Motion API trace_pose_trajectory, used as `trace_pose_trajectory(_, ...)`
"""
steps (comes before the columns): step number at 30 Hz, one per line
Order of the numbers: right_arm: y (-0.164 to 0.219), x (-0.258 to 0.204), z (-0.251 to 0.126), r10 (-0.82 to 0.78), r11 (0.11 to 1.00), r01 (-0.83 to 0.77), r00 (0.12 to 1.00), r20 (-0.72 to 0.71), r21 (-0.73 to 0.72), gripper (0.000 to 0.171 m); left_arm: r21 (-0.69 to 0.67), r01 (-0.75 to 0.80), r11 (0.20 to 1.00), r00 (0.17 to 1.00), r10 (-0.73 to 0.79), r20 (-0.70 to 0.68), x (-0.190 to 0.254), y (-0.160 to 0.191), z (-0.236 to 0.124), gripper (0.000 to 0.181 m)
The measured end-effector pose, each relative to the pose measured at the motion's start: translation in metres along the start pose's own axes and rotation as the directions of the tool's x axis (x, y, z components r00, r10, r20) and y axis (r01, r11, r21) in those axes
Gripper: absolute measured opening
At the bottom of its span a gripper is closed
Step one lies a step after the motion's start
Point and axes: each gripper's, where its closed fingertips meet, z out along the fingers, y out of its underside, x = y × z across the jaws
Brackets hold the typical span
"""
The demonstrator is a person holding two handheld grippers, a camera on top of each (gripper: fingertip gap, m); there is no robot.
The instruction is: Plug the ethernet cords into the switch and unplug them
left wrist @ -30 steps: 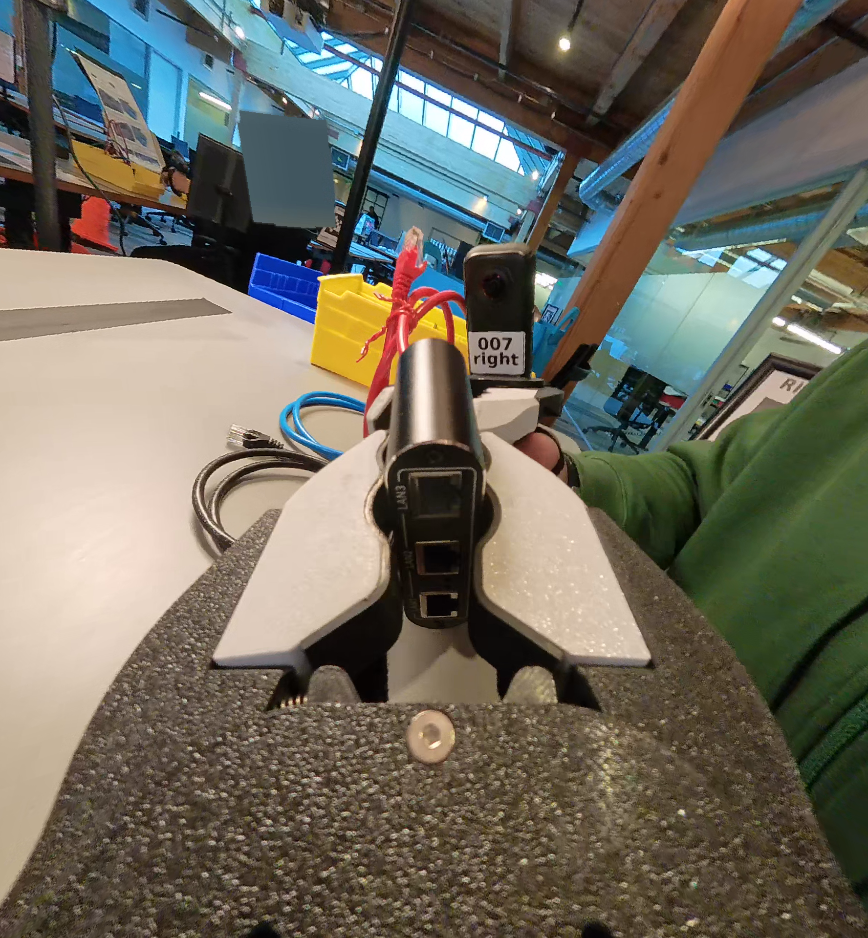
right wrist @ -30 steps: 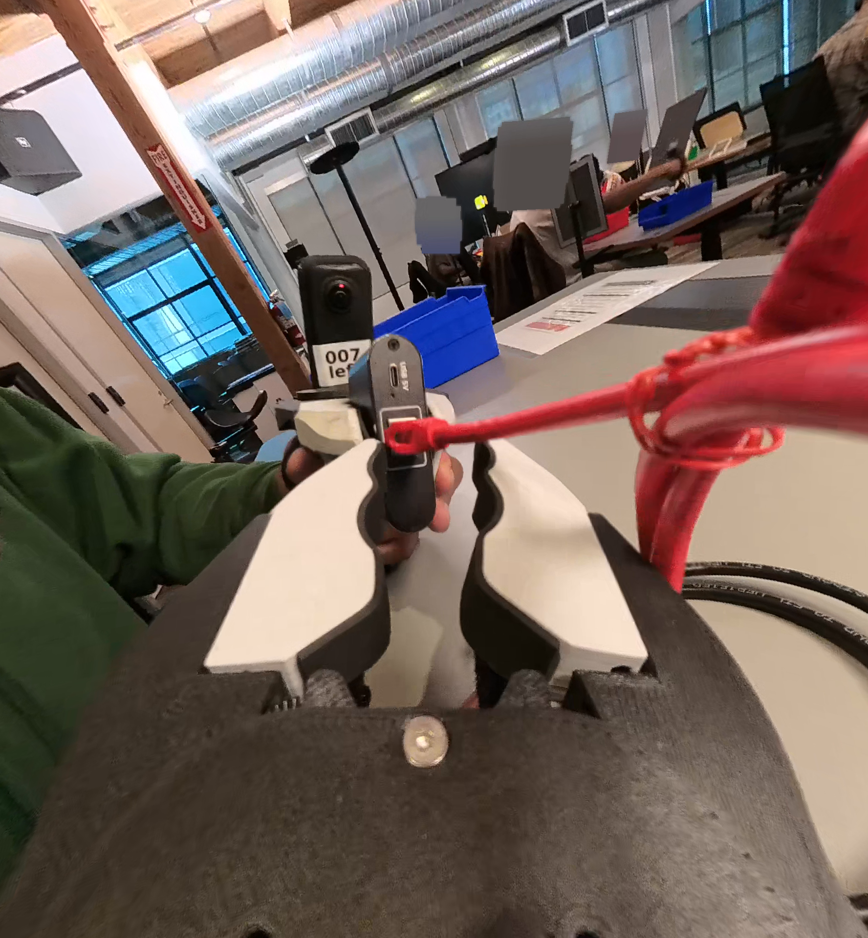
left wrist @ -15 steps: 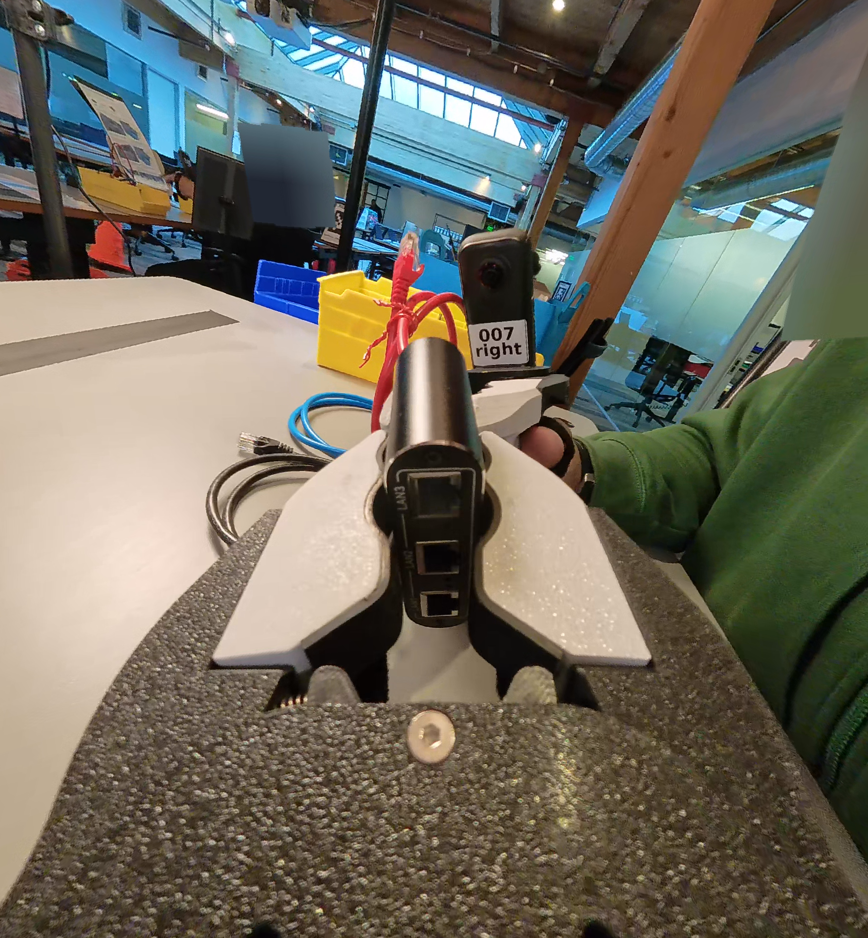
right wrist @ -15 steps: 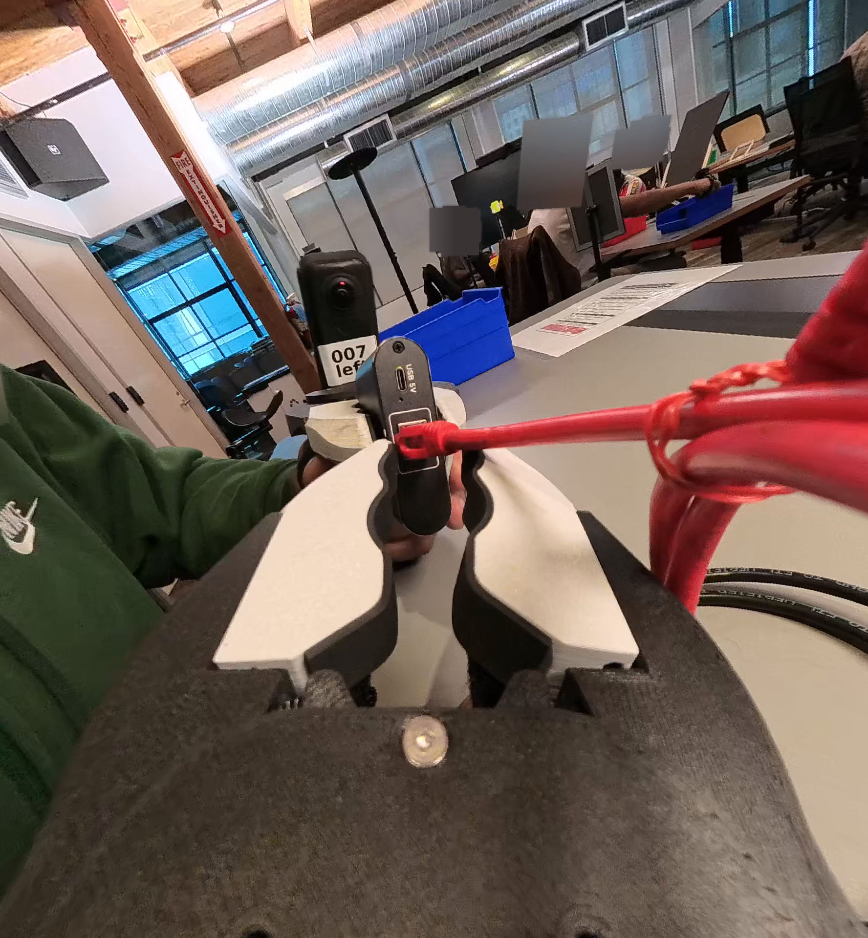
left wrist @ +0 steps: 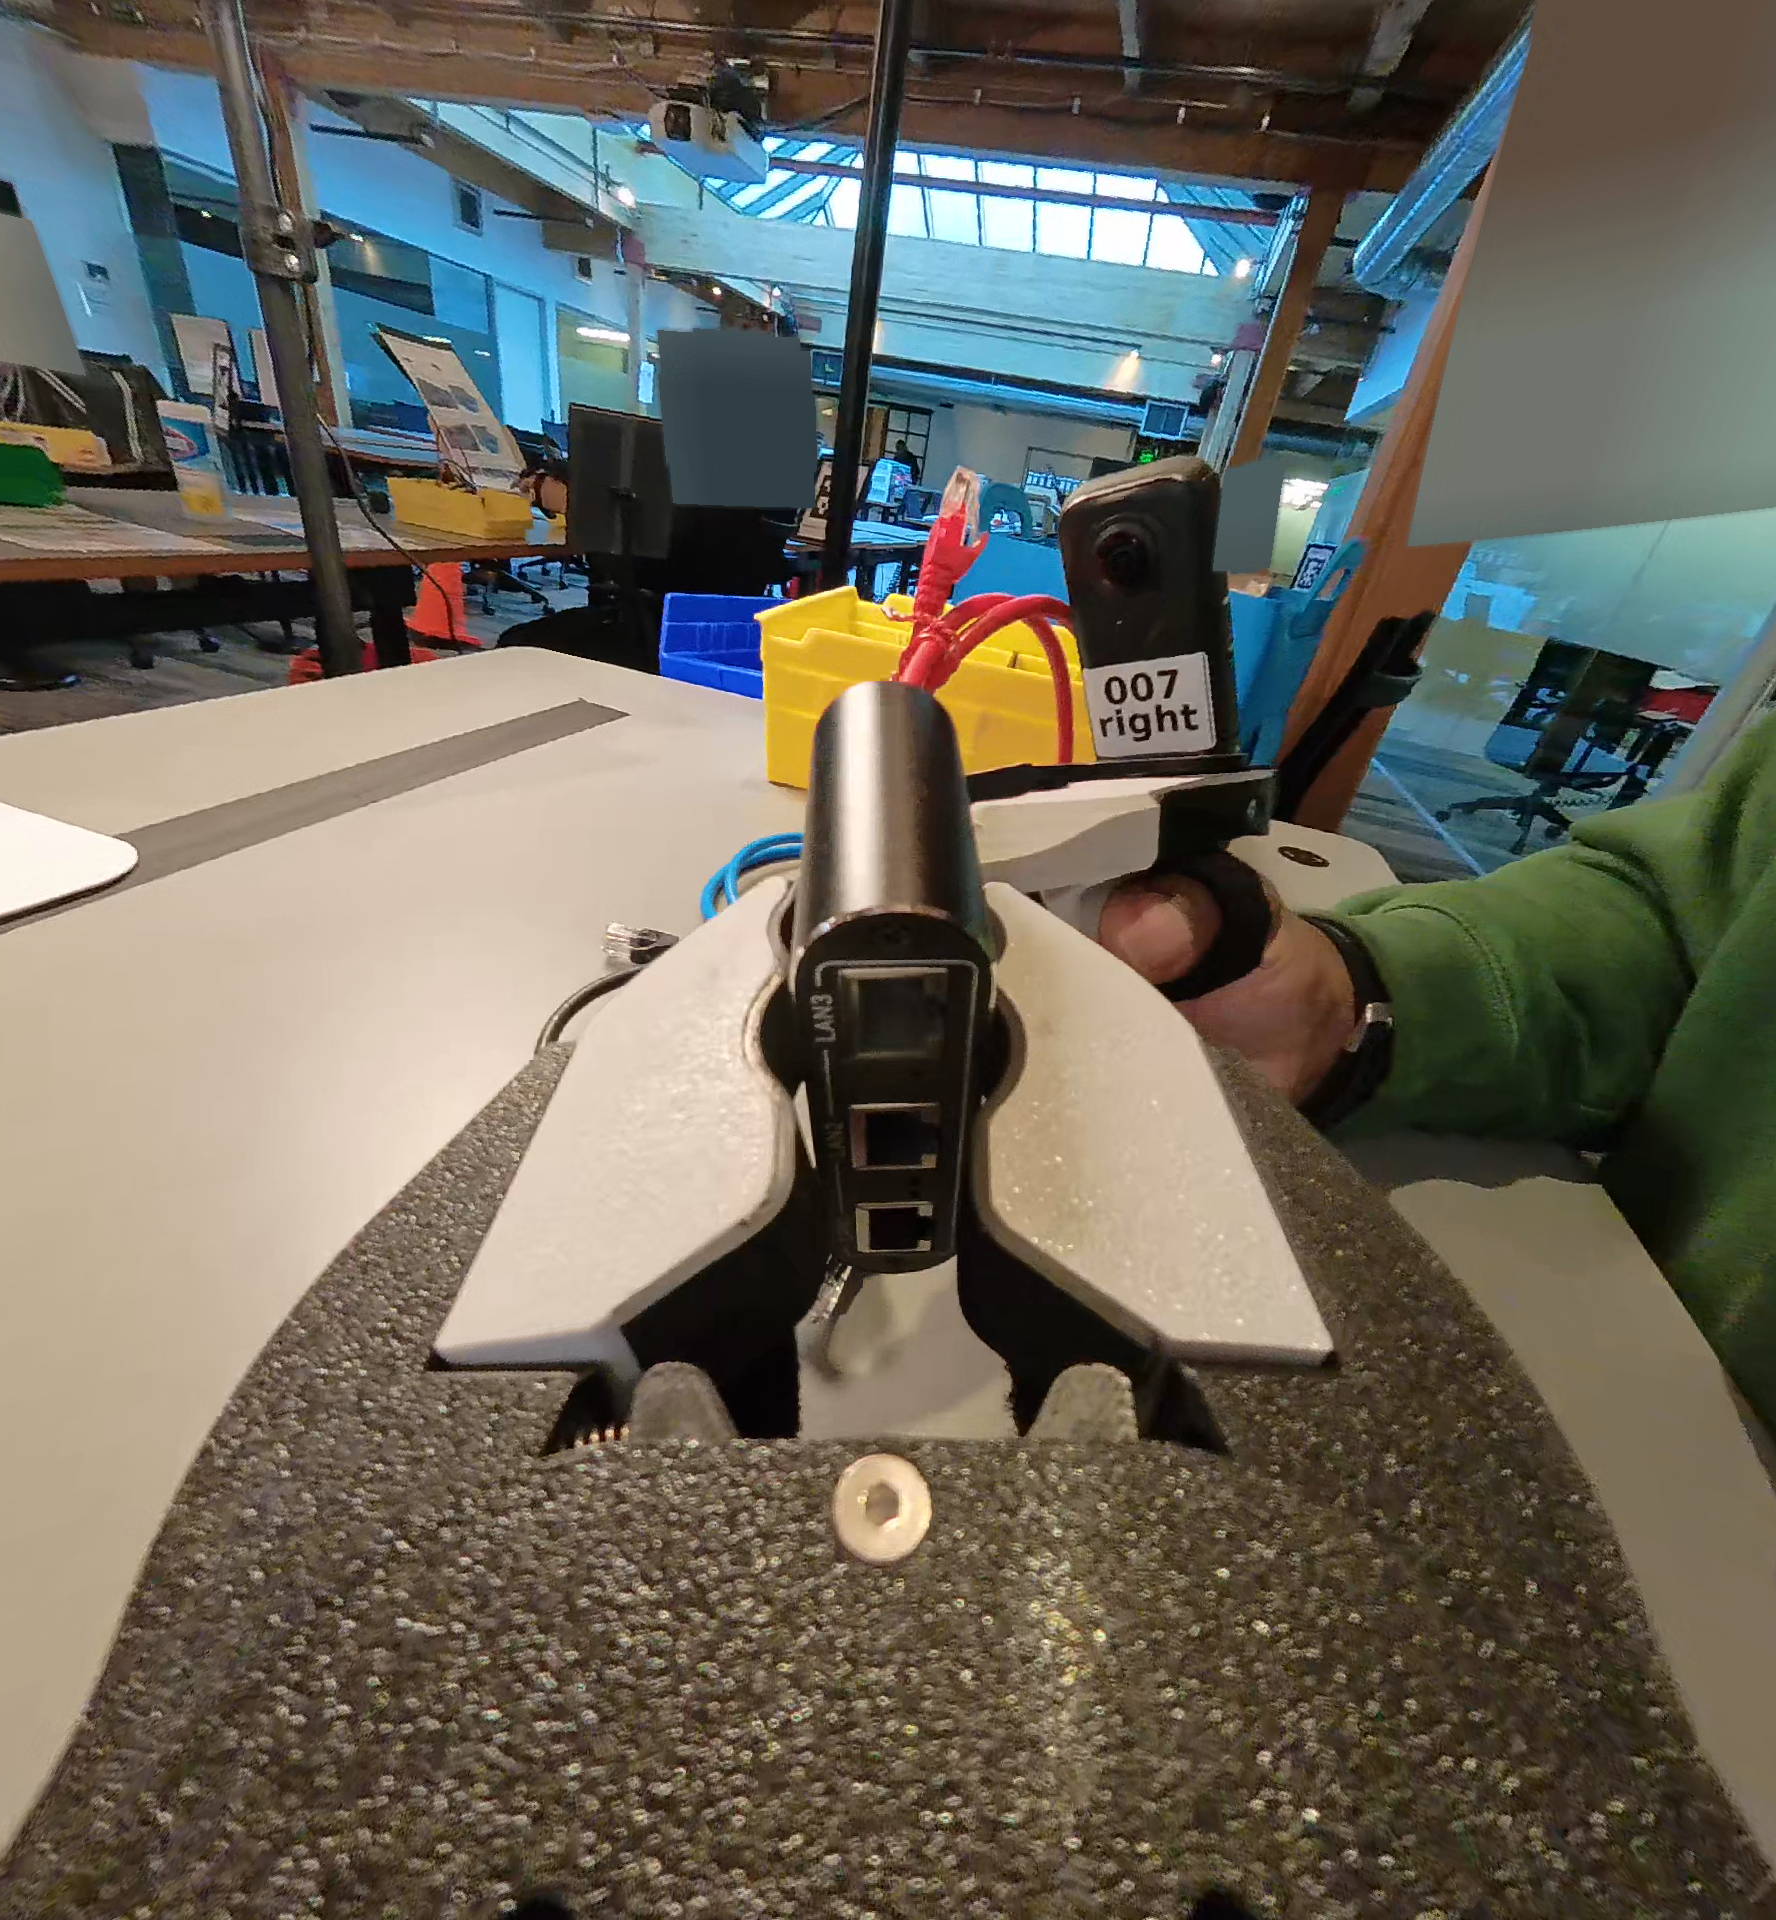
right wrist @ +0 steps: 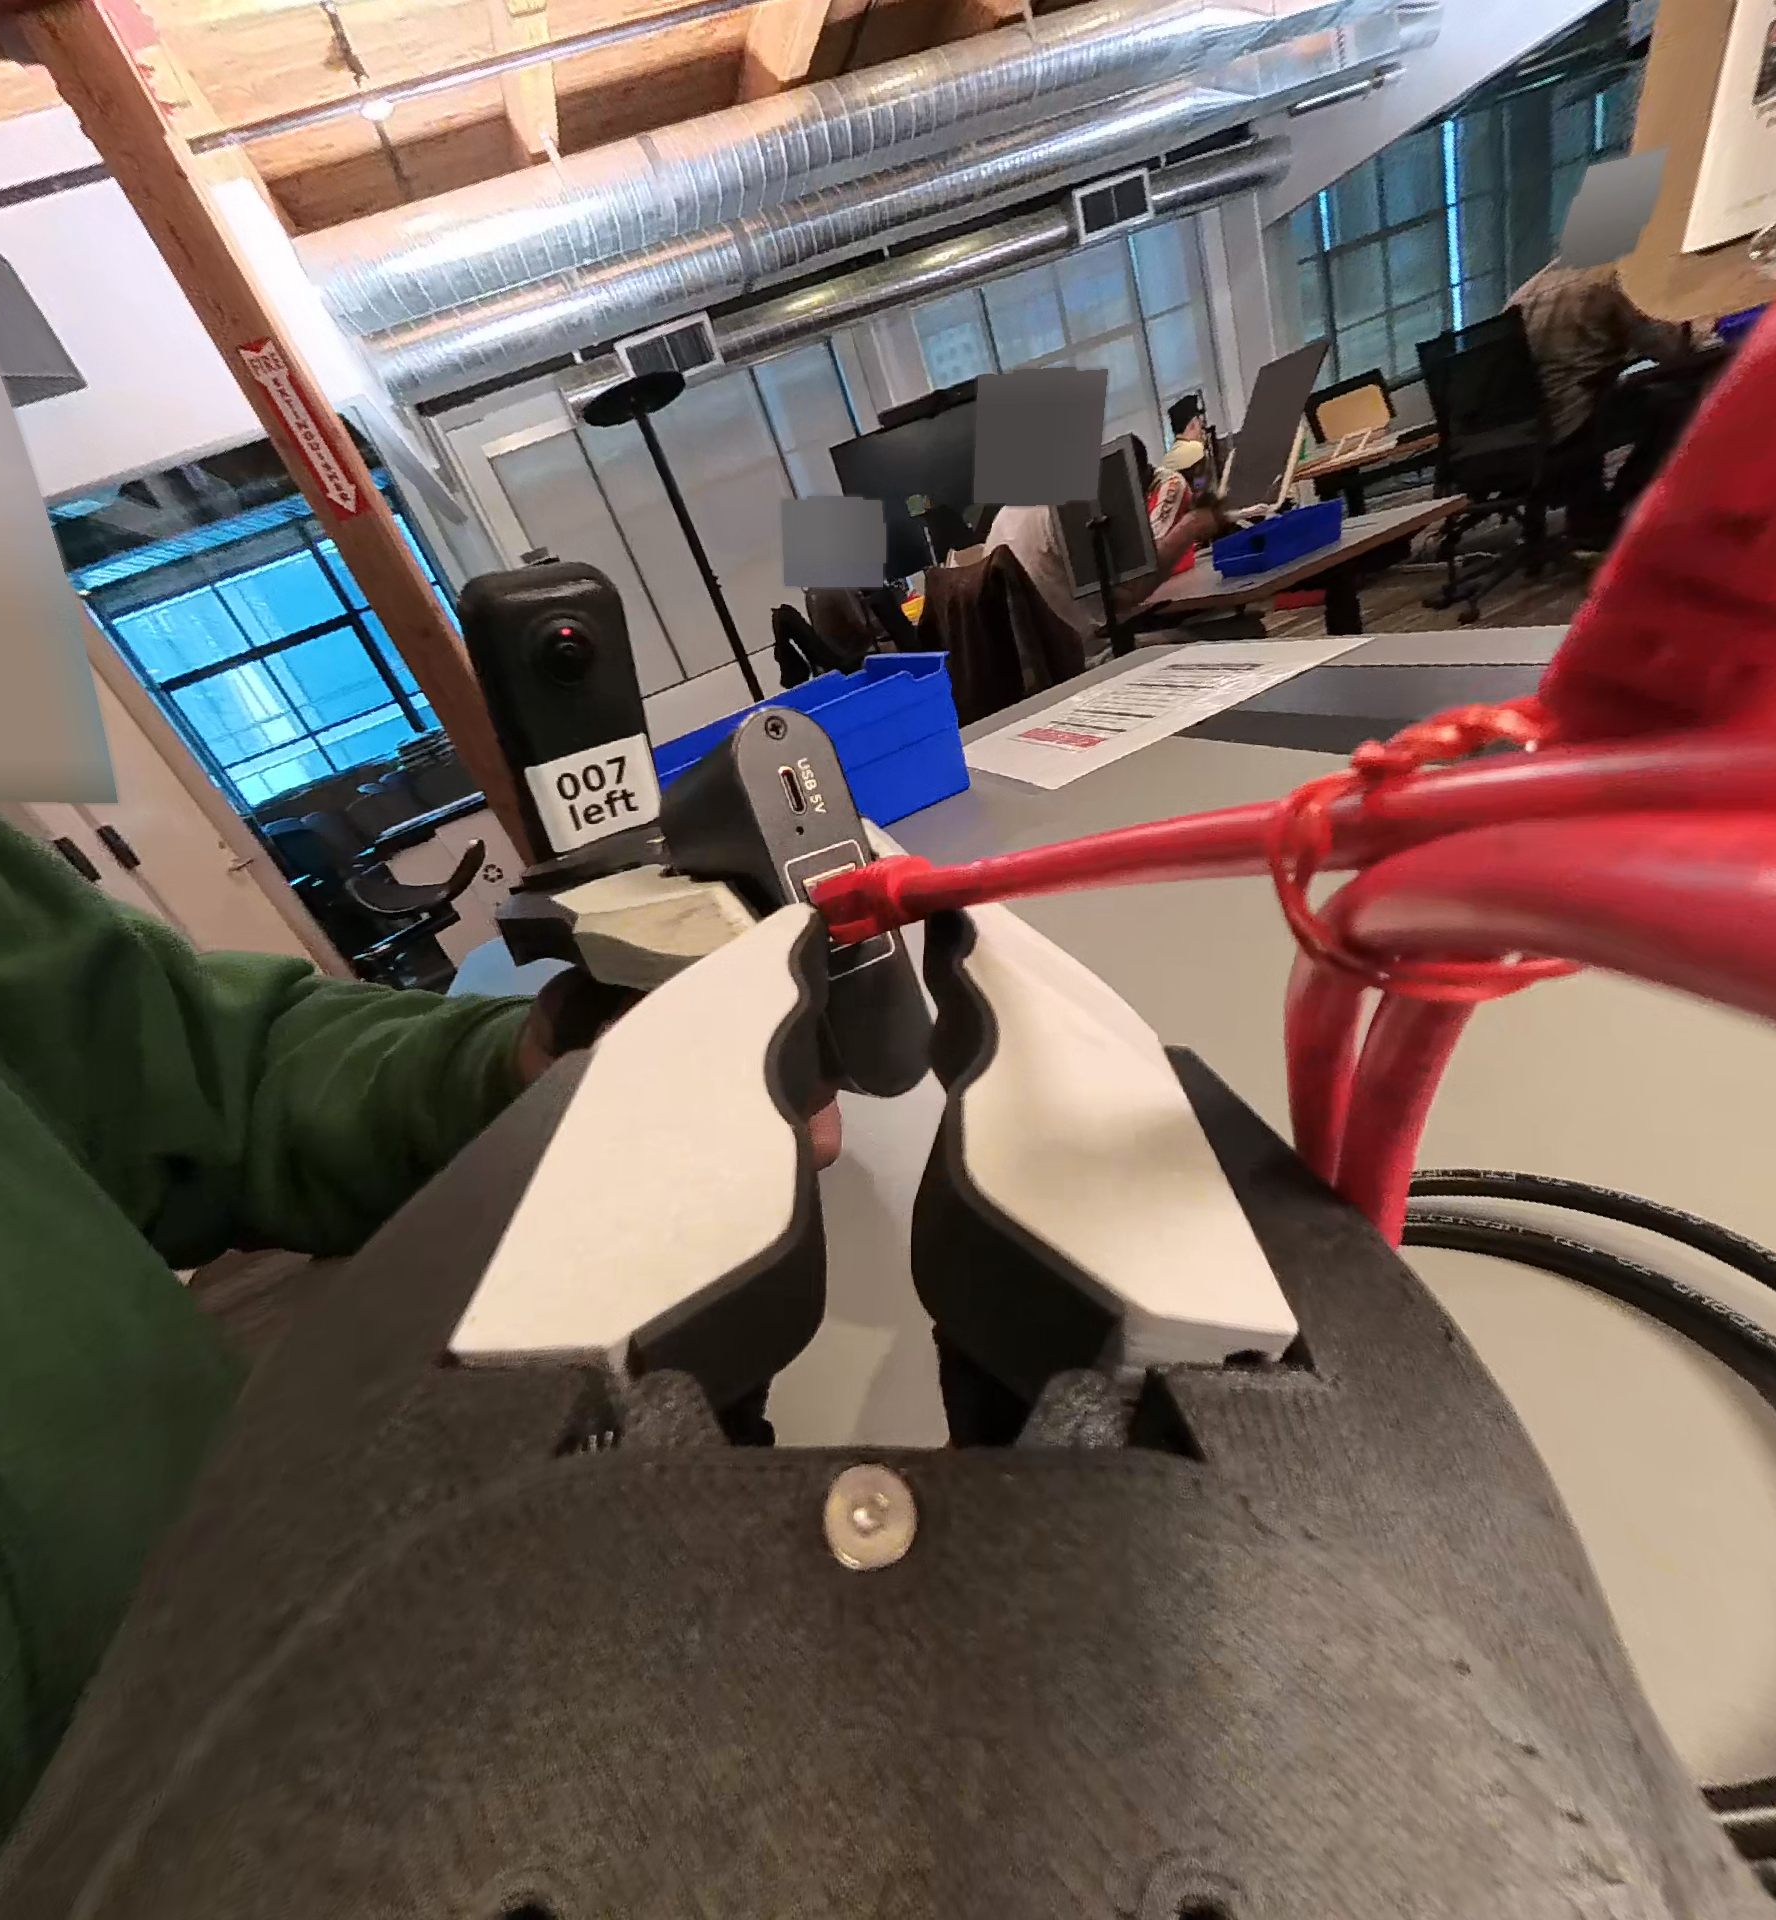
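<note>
Both views are bright and evenly lit, daylight coming from skylights (left wrist: 1009, 223) far overhead and from a window wall (right wrist: 1071, 416) at the far side, so shadows on the grey bench (left wrist: 240, 1039) are soft and faint. The wide-angle lens bends posts and beams toward the edges. The near red cord (right wrist: 1694, 831) at right is out of focus and smeared. The foam body sparkles with small glints, and the white fingers (left wrist: 655, 1122) show mild glare. Far desks look slightly soft.
</note>
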Motion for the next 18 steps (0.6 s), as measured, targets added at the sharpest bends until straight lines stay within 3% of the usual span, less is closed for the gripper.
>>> trace_pose_trajectory(4,-0.001,-0.001,-0.001,-0.017,1.000,0.017,1.000,-0.015,-0.007,0.018,0.005,-0.044,0.999,0.999,0.043,0.007,0.001,-0.001,0.000,0.028)
trace_pose_trajectory(8,-0.004,-0.007,-0.001,-0.045,0.999,0.046,0.999,-0.022,0.004,0.017,0.034,-0.183,0.983,0.983,0.181,0.042,0.004,-0.006,-0.003,0.028)
trace_pose_trajectory(10,-0.025,0.010,-0.014,-0.028,0.993,0.043,0.991,-0.131,0.114,0.013,0.028,-0.263,0.964,0.964,0.262,0.047,0.005,-0.005,-0.007,0.027)
trace_pose_trajectory(11,-0.039,0.022,-0.027,0.012,0.985,0.014,0.989,-0.148,0.171,0.000,0.033,-0.285,0.958,0.958,0.284,0.033,0.007,-0.005,-0.009,0.027)
trace_pose_trajectory(12,-0.043,0.026,-0.034,0.016,0.985,0.007,0.991,-0.130,0.174,0.000,0.066,-0.276,0.959,0.961,0.274,0.044,0.007,-0.011,-0.011,0.027)
trace_pose_trajectory(14,-0.025,0.018,-0.028,-0.002,0.998,0.005,0.998,-0.060,0.061,0.000,0.090,-0.220,0.971,0.974,0.215,0.065,0.001,-0.020,-0.011,0.028)
trace_pose_trajectory(18,-0.003,0.007,-0.014,-0.009,0.998,0.005,0.998,-0.058,-0.068,0.000,-0.010,-0.225,0.974,0.968,0.225,0.108,-0.016,-0.005,-0.013,0.028)
